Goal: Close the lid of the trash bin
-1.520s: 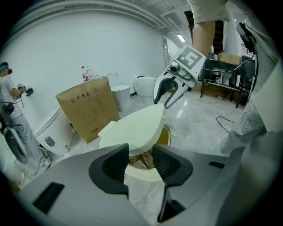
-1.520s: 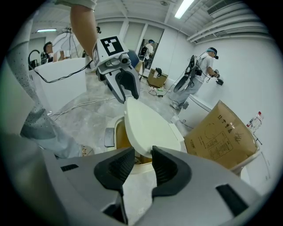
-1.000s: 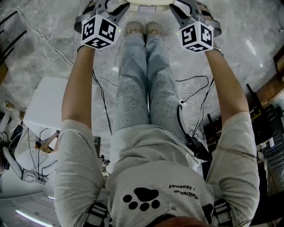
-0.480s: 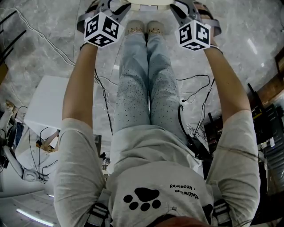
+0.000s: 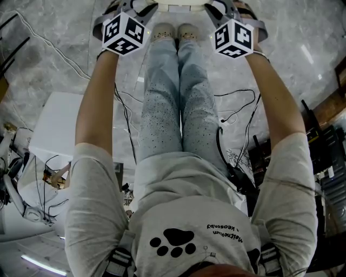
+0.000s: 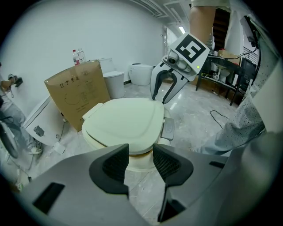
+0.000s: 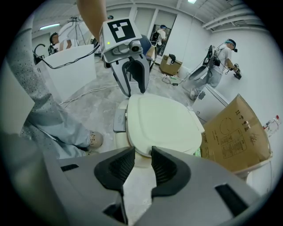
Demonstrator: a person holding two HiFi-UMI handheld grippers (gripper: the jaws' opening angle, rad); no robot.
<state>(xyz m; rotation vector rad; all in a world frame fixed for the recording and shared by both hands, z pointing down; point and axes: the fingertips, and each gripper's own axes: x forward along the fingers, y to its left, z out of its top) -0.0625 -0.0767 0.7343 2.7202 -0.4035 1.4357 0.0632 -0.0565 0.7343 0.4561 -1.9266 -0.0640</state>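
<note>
The trash bin's cream lid point(image 6: 124, 123) lies flat on the bin, with a grey pedal point(image 6: 168, 129) on its side. In the right gripper view the same lid point(image 7: 163, 123) fills the middle. My left gripper point(image 6: 140, 163) hangs above the lid's near rim, jaws apart with nothing between them. My right gripper point(image 7: 142, 165) stands open over the opposite rim, also empty. Each gripper shows in the other's view, the right gripper point(image 6: 164, 90) beyond the lid's far edge and the left gripper point(image 7: 132, 81) likewise. In the head view only the bin's rim point(image 5: 181, 7) shows between the marker cubes.
A cardboard box point(image 6: 77, 90) leans behind the bin, with white bins point(image 6: 141, 73) further back. A white block point(image 5: 57, 127) and loose cables point(image 5: 127, 124) lie on the marble floor at my left. My shoes point(image 5: 175, 33) stand close to the bin. Other people point(image 7: 219, 62) work nearby.
Both grippers have sunk a little toward the bin, their marker cubes shifting toward the head view's top edge. The jaws look the same.
</note>
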